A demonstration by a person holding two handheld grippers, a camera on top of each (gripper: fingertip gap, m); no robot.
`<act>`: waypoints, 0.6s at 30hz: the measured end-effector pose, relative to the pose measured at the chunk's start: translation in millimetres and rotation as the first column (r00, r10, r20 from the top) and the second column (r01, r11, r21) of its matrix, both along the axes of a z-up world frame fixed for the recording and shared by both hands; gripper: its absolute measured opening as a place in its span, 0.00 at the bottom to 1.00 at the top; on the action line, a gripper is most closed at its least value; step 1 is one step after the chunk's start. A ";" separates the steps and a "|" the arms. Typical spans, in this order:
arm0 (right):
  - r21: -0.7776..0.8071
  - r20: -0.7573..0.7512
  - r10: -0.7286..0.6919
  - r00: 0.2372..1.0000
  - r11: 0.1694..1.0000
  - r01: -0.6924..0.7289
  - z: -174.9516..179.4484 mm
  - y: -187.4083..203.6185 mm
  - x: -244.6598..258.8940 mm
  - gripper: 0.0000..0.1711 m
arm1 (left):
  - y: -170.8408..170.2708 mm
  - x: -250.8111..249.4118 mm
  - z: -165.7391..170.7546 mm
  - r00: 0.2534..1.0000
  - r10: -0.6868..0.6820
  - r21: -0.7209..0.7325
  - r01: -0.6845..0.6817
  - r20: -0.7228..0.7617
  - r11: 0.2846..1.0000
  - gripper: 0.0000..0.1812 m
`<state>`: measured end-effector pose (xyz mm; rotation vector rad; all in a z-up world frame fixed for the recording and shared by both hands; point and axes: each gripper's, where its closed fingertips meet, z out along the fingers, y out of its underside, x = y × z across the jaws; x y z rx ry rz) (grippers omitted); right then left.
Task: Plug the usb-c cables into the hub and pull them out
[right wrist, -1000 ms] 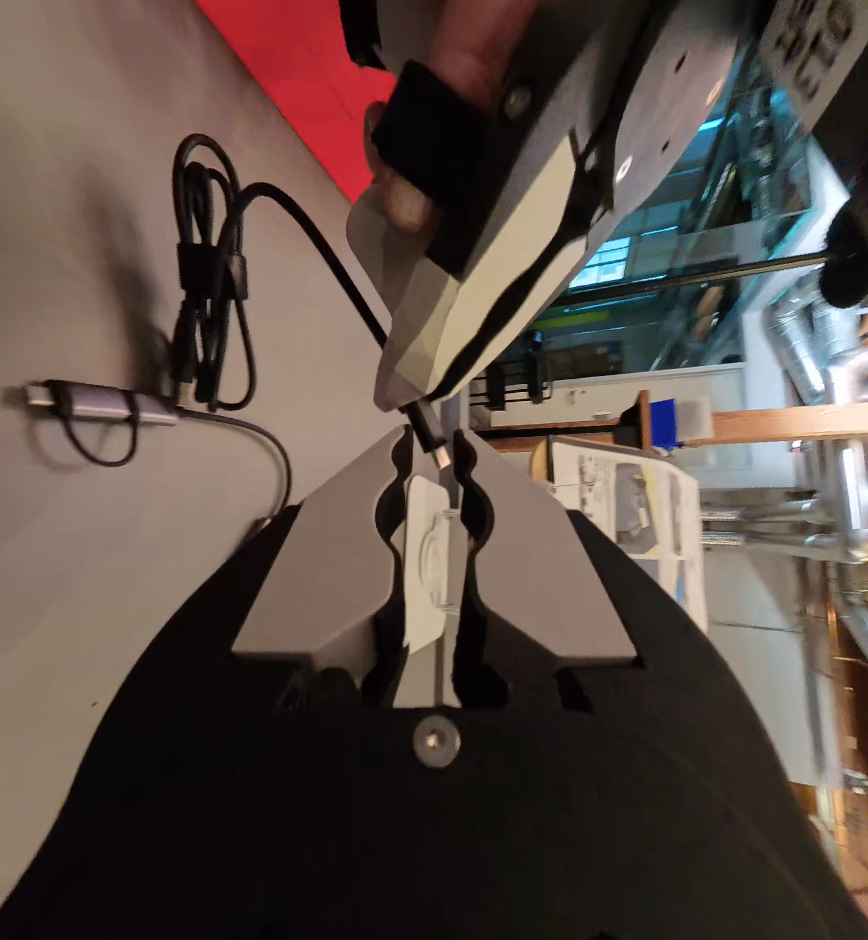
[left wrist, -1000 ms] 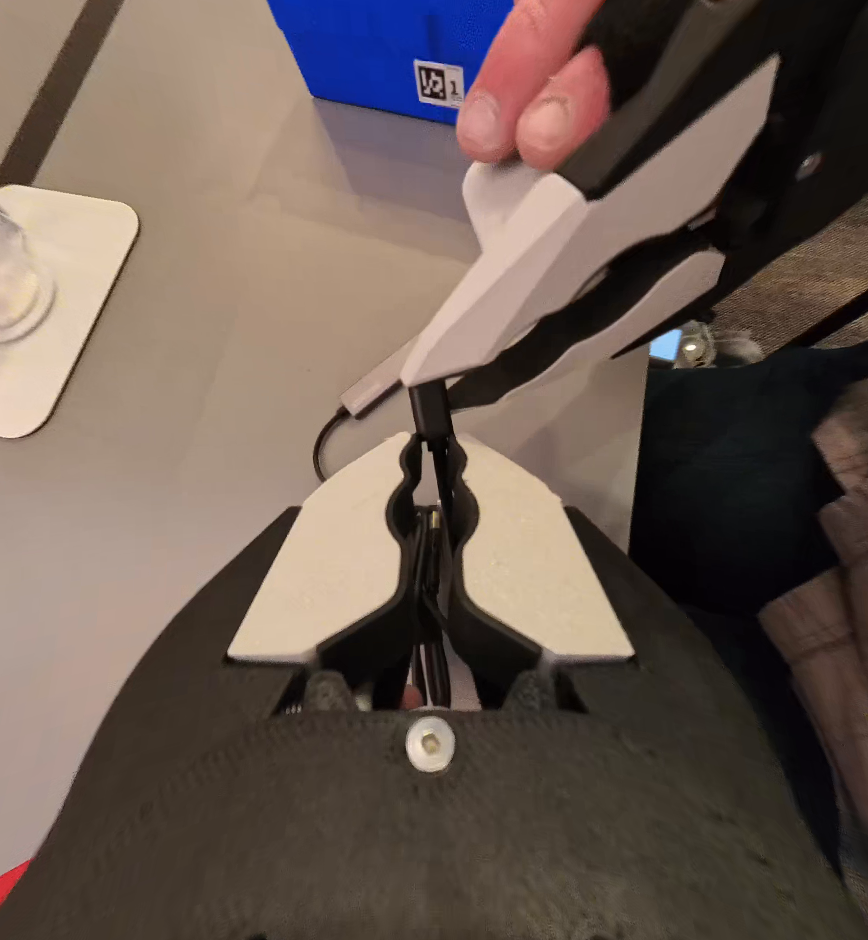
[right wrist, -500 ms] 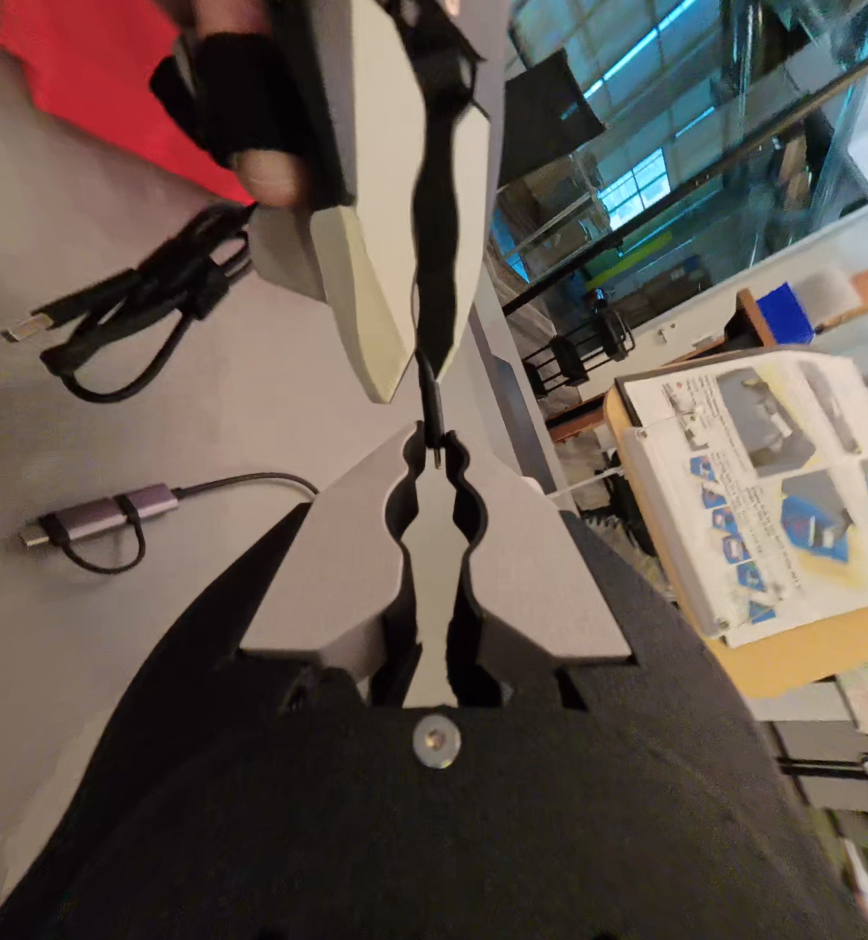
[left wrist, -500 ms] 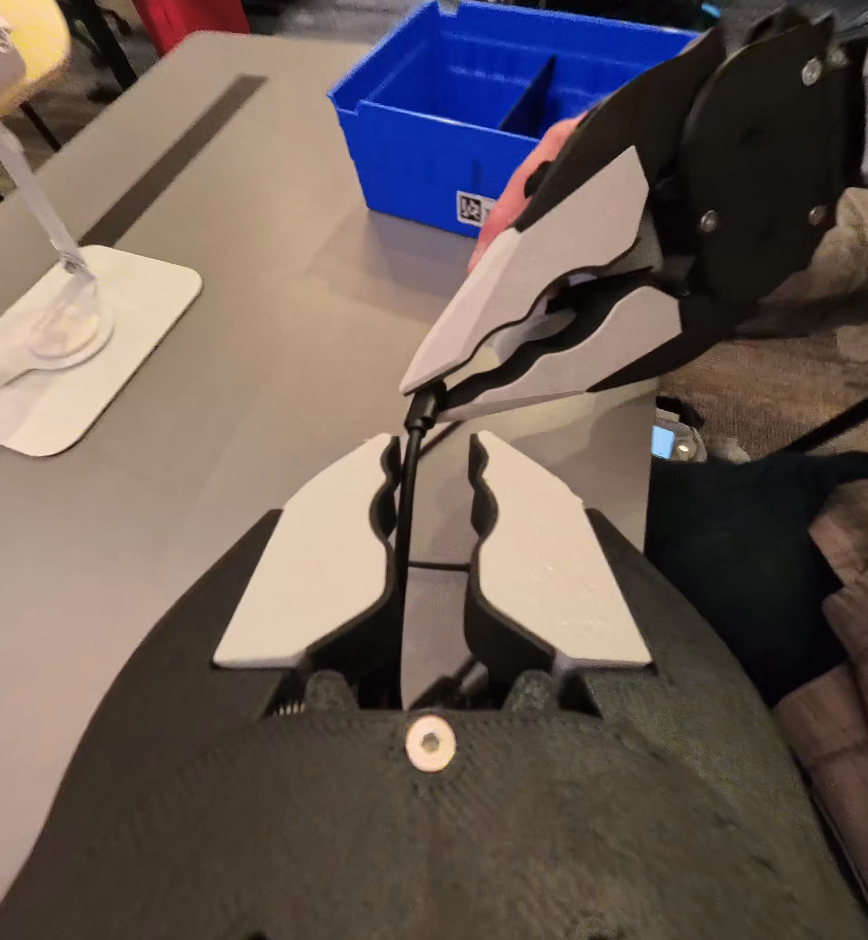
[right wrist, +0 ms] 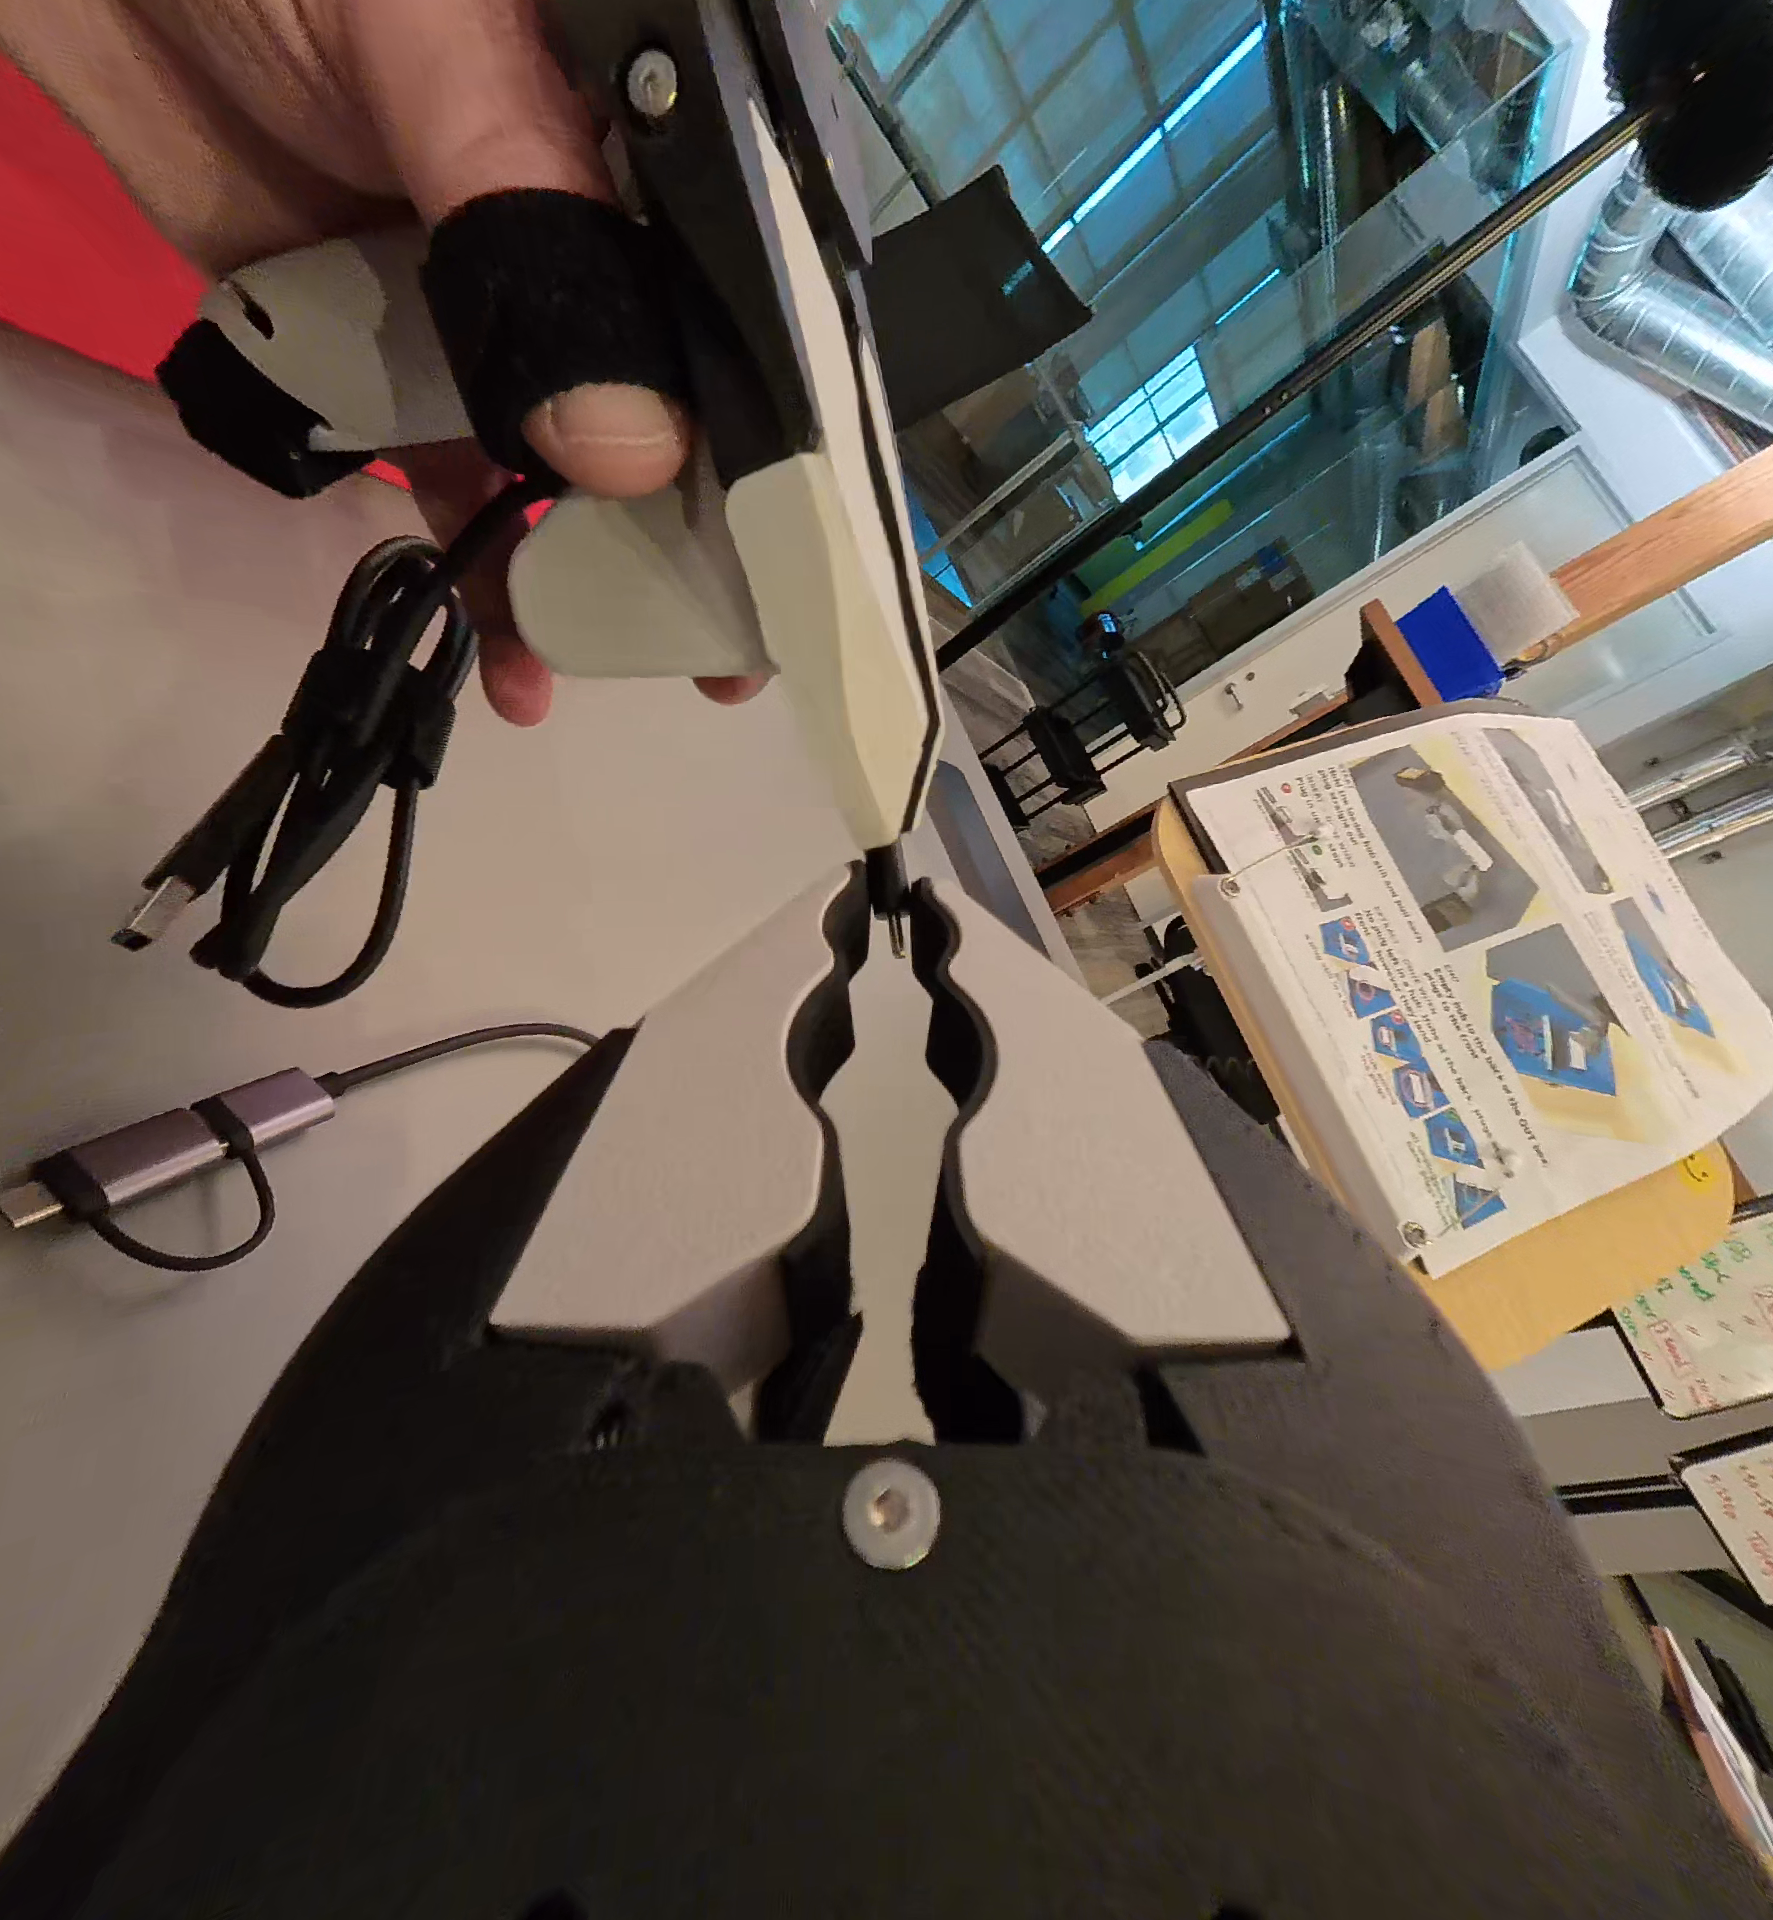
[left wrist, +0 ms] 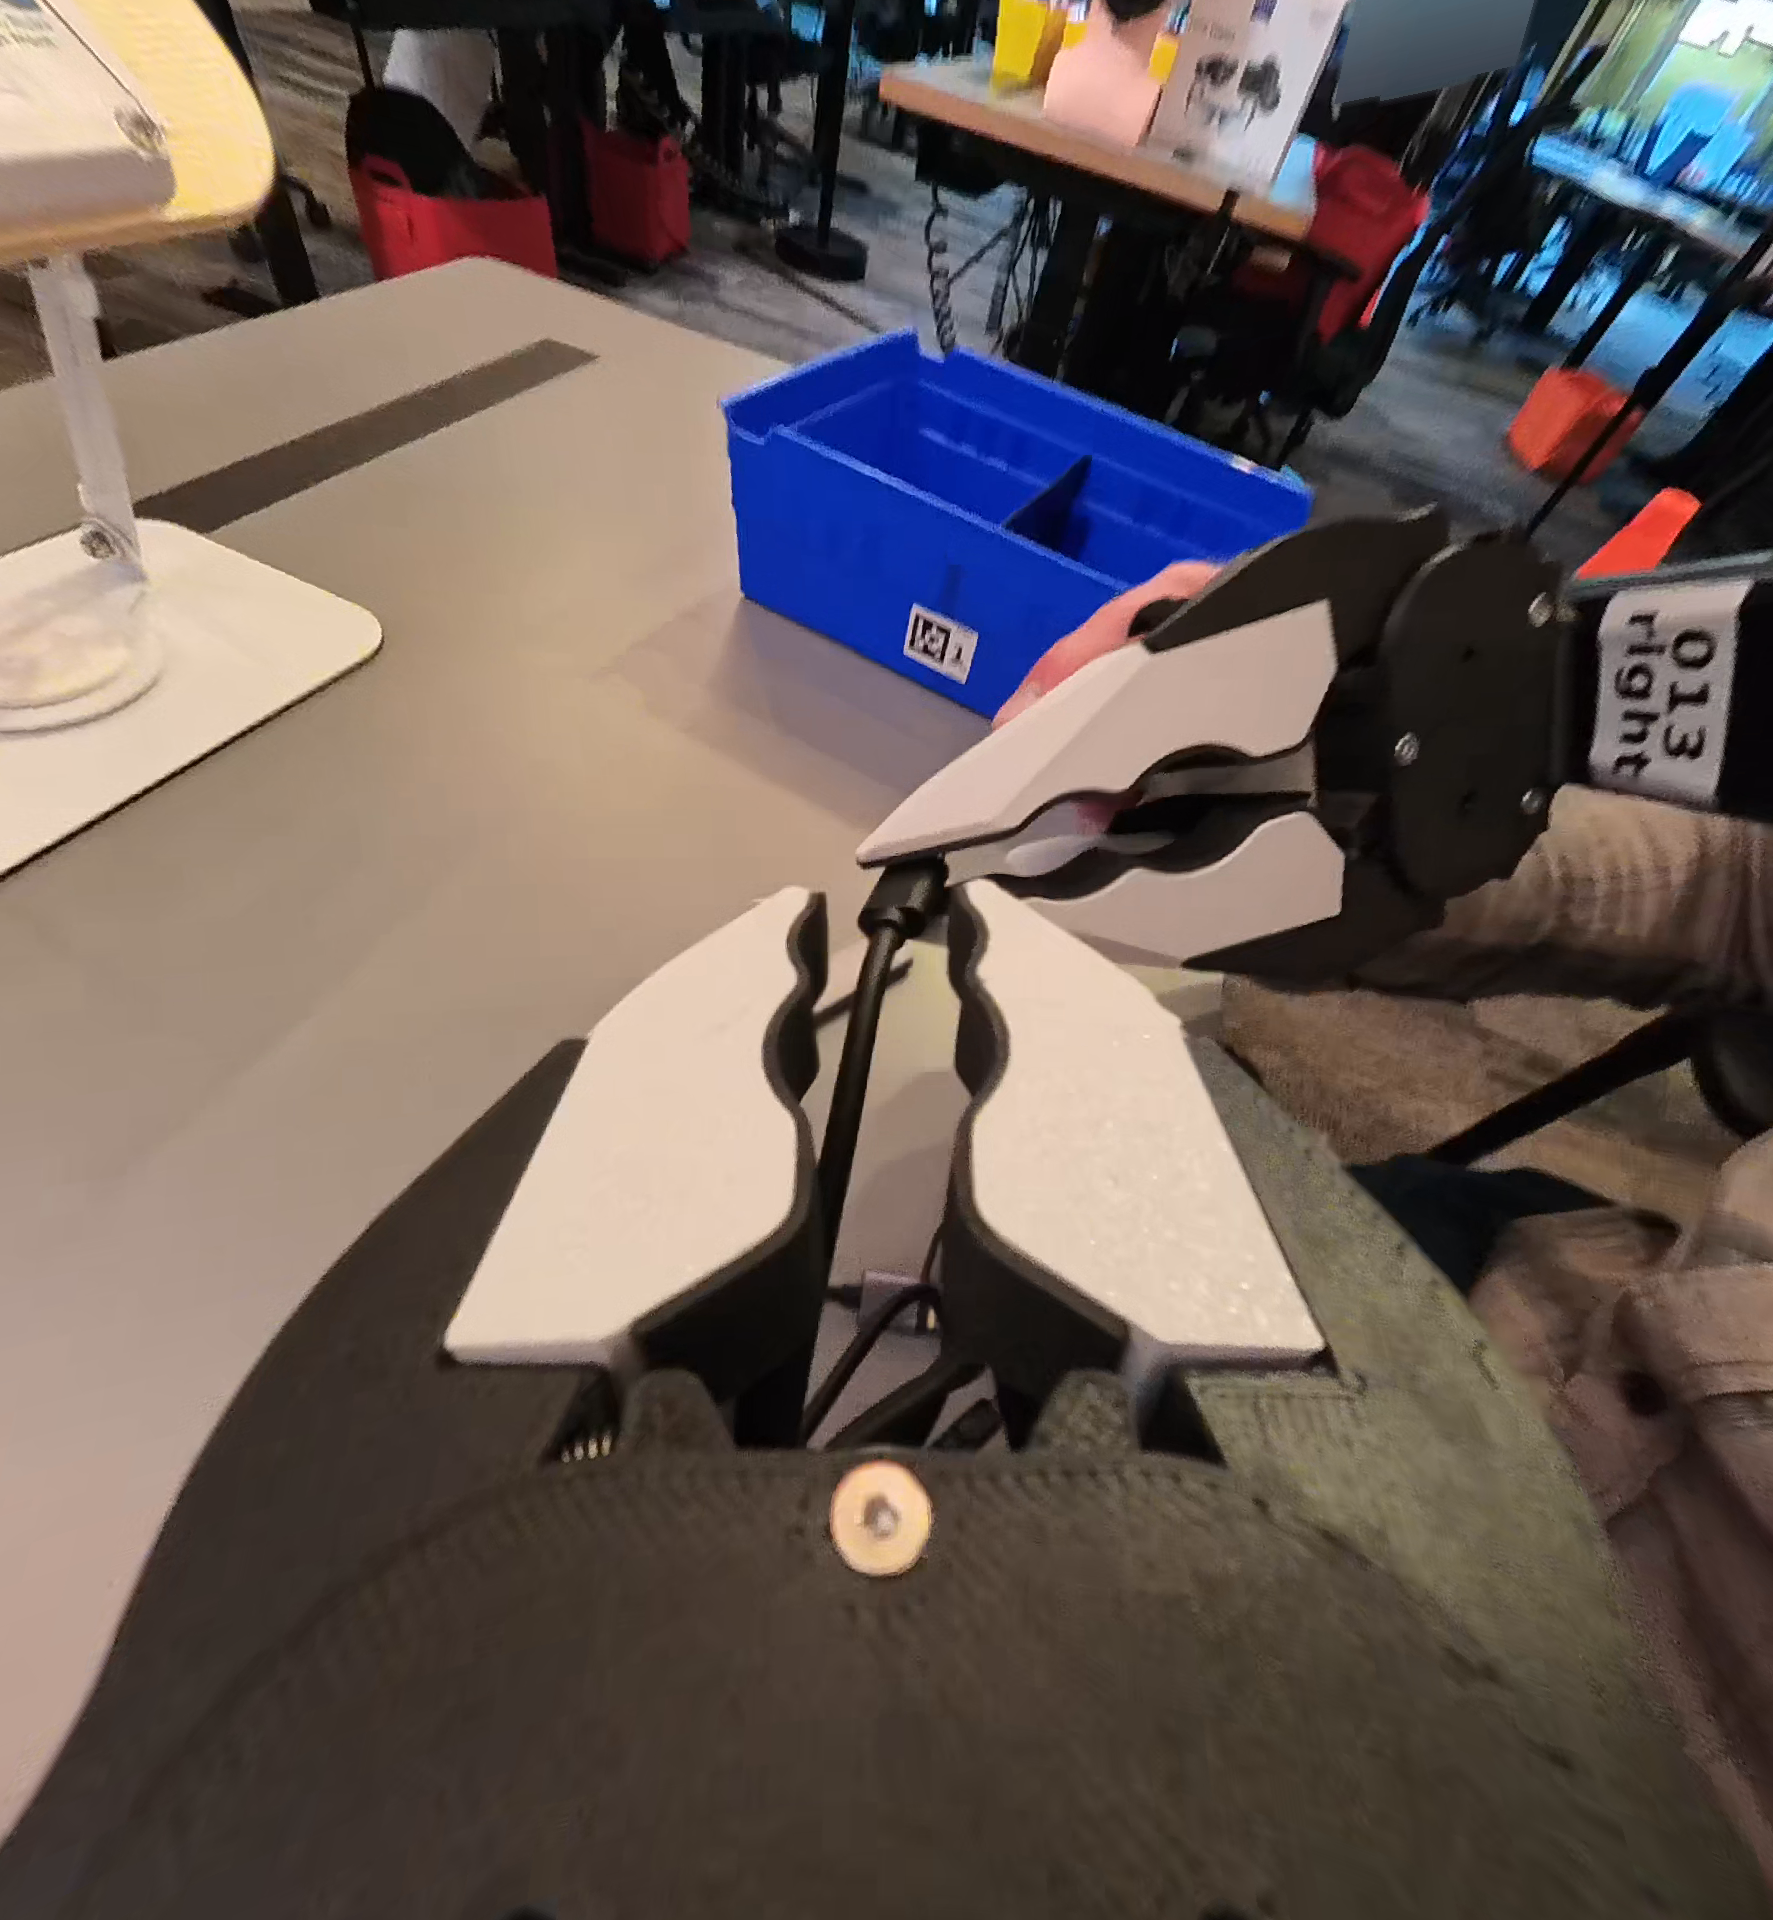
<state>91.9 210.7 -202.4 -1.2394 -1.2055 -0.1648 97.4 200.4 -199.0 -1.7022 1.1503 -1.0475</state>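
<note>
The grey table (left wrist: pixel 446 935) takes up most of what I see. A divided blue bin (left wrist: pixel 861 540) stands at its far side, well apart from the work.

My left gripper (left wrist: pixel 882 906) has its fingers spread. A black cable (left wrist: pixel 851 1091) runs up through the gap between them, and nothing presses on it. My right gripper (right wrist: pixel 890 889) comes in from the side with its tips pinched together on the end of that cable. The rest of the cable hangs in a strapped bundle (right wrist: pixel 362 727) just above the table. Its flat metal connector dangles free.

A grey connector (right wrist: pixel 186 1143) on a grey lead lies on the table beside it, with a small tethered adapter. I take it to be the hub's own lead. I cannot see the hub's body in either view.

The smallest piece is the USB-C plug (left wrist: pixel 903 891). It sits in the right tips, in the air just beyond the left fingertips, and is seated in nothing.

I judge this plug to be out of the hub and held by my right gripper alone. Next I need to find the hub and steady it with the free left gripper. Then I square the plug to a port before pushing.
</note>
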 end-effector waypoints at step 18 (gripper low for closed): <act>0.092 -0.021 -0.013 1.000 0.996 0.015 10.2 -5.8 -0.8 0.03 | -8.4 3.9 6.3 0.991 -0.004 -0.147 0.024 0.134 0.989 0.07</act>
